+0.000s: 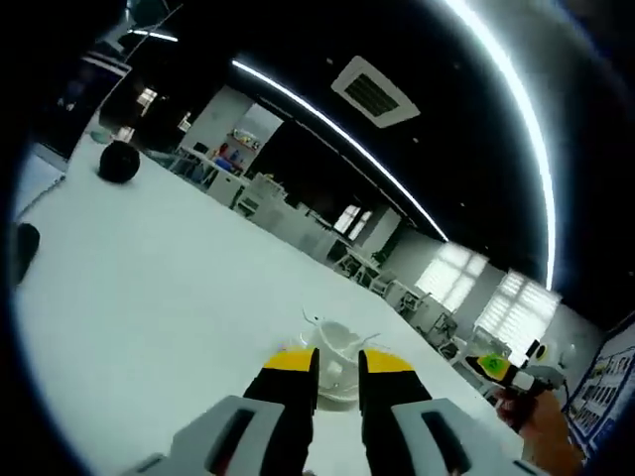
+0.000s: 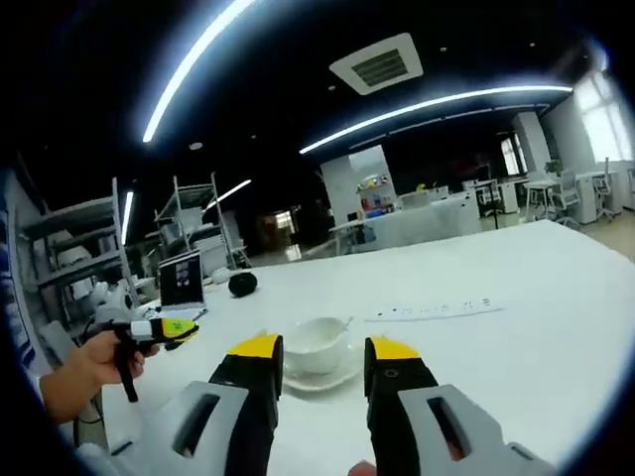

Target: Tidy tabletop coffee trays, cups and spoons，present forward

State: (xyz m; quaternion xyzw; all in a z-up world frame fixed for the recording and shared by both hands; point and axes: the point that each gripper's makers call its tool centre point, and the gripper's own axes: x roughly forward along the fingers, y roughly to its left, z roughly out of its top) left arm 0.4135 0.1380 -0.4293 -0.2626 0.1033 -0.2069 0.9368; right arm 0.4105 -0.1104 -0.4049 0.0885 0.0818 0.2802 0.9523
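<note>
We've got a white ceramic coffee cup (image 2: 316, 343) sitting on a round white saucer (image 2: 319, 378), both on the white worktop (image 2: 516, 327). A thin spoon (image 2: 342, 323) leans in the cup w/ its handle sticking out over the rim.

In the right gripper view the cup + saucer lie dead ahead, centred in the gap between the yellow-tipped jaws of the right gripper (image 2: 319, 357). Jaws stand wide apart, nothing held. Cup looks close ahead, not yet between the tips as far as we can tell.

In the left gripper view the same cup (image 1: 335, 352) on its saucer (image 1: 337, 397) sits just past the left gripper (image 1: 337, 367). Its jaws are part open, narrower gap than the right, empty too; whether the tips touch the saucer rim we can't tell.

Both grippers face the set from different sides; we judge the left is nearer.

Spoon (image 1: 327, 332) long axis: in the right gripper view the handle points up and to the right, away from the camera. No cup handle that we can make out, so the cup's own facing is unclear. For presenting forward, we reckon the spoon handle direction is the thing to square up.

Further back: a long white strip (image 2: 432, 310), prob. a power strip, and a dark round object (image 2: 242, 285), both well apart from the saucer.
</note>
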